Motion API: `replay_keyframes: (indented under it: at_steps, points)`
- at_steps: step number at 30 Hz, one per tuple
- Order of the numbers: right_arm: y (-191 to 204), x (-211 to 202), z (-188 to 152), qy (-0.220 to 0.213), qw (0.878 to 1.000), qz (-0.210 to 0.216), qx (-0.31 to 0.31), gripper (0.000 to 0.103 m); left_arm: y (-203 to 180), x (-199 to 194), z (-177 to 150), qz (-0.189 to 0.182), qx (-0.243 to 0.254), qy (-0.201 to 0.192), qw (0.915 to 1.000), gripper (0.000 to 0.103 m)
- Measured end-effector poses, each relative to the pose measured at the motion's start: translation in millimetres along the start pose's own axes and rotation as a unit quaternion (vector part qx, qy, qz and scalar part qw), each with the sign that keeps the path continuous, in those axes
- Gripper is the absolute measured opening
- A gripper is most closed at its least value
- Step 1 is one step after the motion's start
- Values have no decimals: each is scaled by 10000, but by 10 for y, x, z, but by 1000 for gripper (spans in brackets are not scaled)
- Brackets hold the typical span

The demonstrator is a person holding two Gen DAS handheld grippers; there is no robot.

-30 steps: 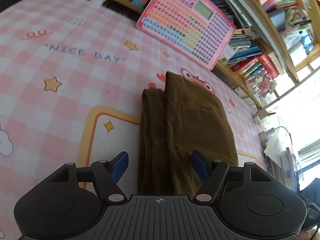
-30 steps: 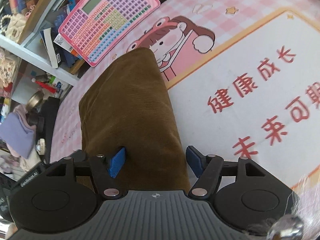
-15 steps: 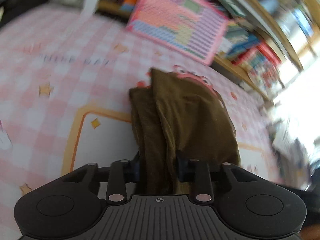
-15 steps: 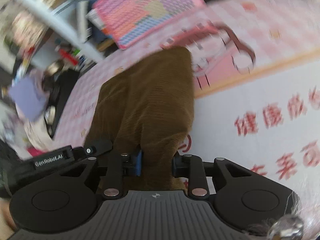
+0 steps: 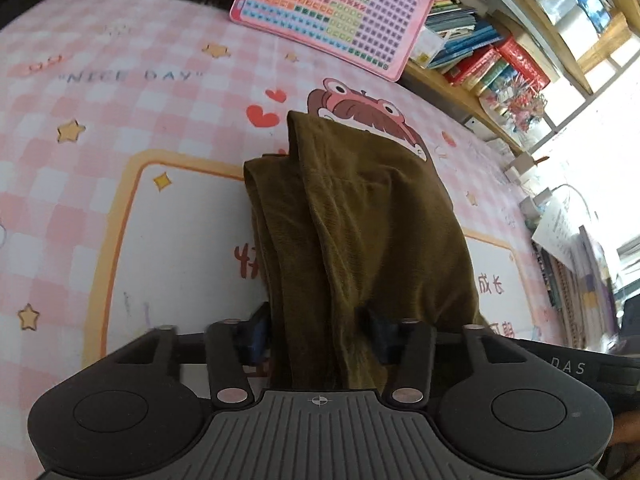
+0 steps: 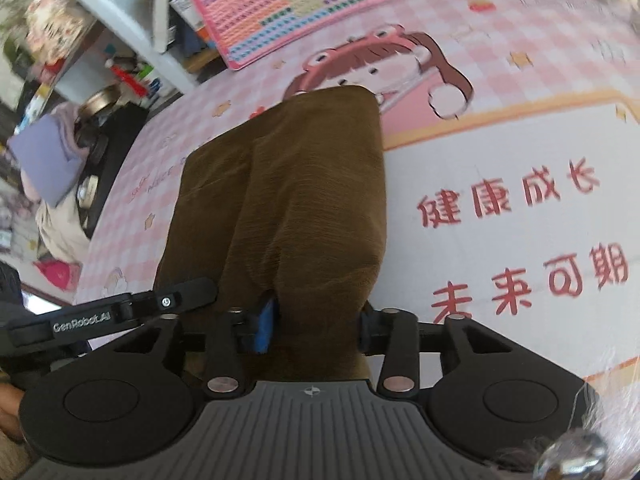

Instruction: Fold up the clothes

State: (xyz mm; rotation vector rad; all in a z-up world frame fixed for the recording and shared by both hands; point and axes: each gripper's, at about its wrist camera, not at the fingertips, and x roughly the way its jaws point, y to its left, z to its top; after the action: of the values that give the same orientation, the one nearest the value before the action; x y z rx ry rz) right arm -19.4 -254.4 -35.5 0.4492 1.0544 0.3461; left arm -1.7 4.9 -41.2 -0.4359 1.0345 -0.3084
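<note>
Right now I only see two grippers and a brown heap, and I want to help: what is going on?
A person is folding a brown garment on a pink checked mat. The left gripper and right gripper each have its near edge bunched between their fingers, and both sets of jaws are opening. The far end lies on the mat.

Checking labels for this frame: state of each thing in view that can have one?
Garment: brown, folded into a long strip on the mat, near end bunched between both grippers' jaws.
Left gripper: jaws opening, cloth between them.
Right gripper: jaws opening, cloth between them.
Mat: spread flat.
Pink keyboard toy: propped against the bookshelf, screen blank.
</note>
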Motion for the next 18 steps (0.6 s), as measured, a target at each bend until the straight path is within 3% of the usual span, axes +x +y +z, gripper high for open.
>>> replay_keyframes:
  at_steps: [7, 12, 18]
  points:
    - [-102, 156, 26, 195, 9984, 326, 409, 47, 23, 139, 2, -117, -307, -9, 9995, 51]
    - [-2, 126, 14, 97, 9995, 285, -35, 28, -93, 67, -43, 50, -200, -239, 9995, 33]
    - [193, -101, -31, -389, 9955, 158, -848, 26, -316, -150, -96, 54, 121, -561, 9983, 30]
